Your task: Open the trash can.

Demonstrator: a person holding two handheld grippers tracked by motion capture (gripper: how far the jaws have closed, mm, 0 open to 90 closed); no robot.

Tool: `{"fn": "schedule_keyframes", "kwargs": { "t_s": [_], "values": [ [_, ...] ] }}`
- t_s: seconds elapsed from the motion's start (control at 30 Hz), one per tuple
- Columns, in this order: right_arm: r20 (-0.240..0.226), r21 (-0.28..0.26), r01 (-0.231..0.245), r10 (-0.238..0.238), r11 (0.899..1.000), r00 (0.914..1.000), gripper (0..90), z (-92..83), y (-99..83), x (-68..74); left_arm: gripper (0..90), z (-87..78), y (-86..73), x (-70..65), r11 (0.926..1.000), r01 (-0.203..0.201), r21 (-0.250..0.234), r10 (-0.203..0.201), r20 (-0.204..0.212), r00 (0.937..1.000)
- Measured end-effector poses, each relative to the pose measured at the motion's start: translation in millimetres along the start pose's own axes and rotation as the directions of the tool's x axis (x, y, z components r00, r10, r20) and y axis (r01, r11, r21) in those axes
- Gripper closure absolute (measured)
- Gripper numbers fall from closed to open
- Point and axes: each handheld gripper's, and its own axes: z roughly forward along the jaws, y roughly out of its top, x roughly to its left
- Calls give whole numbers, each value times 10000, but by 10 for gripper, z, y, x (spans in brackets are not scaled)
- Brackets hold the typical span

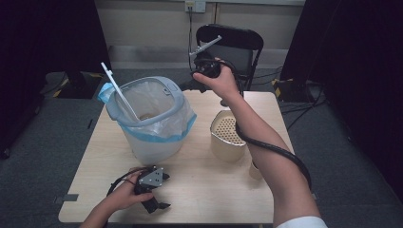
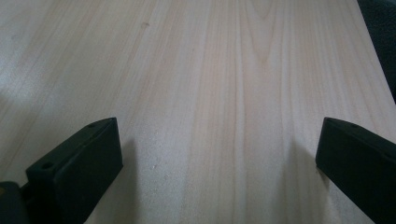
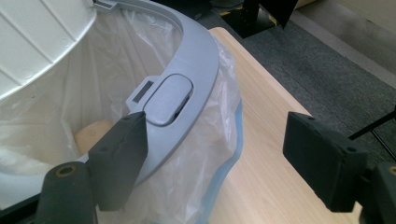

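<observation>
The wooden tabletop carried a white bin on its far left part, lined with a clear, blue-edged bag and rimmed by a grey ring; its lid stood open at the far left. A pale brown object lay inside at the bottom. To the right of the bin stood a beige perforated container, and just near of it, beside the forearm, a small paper cup. A black chair stood beyond the far edge. The right gripper hung high over the far edge, right of the bin; its fingers were spread apart with nothing between them, the ring's latch just beyond. The left gripper rested at the near left, fingers spread wide over bare wood.
</observation>
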Motion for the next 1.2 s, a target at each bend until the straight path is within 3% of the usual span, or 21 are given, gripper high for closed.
{"fn": "schedule_keyframes", "kwargs": {
  "t_s": [0.27,0.73,1.2],
  "values": [
    [-90,-257,-130,127,9996,9999,201,-165,-140,43,0,0,0,0,10000,3,-1,-3,2,10000],
    [-77,-206,-264,262,9994,9996,201,-344,-482,26,0,-4,3,3,10000,-70,-4,70,-97,9999],
    [-66,-451,-445,442,9980,9990,181,-541,-691,54,0,-5,3,4,10000,-92,9,92,-107,9999]
  ]
}}
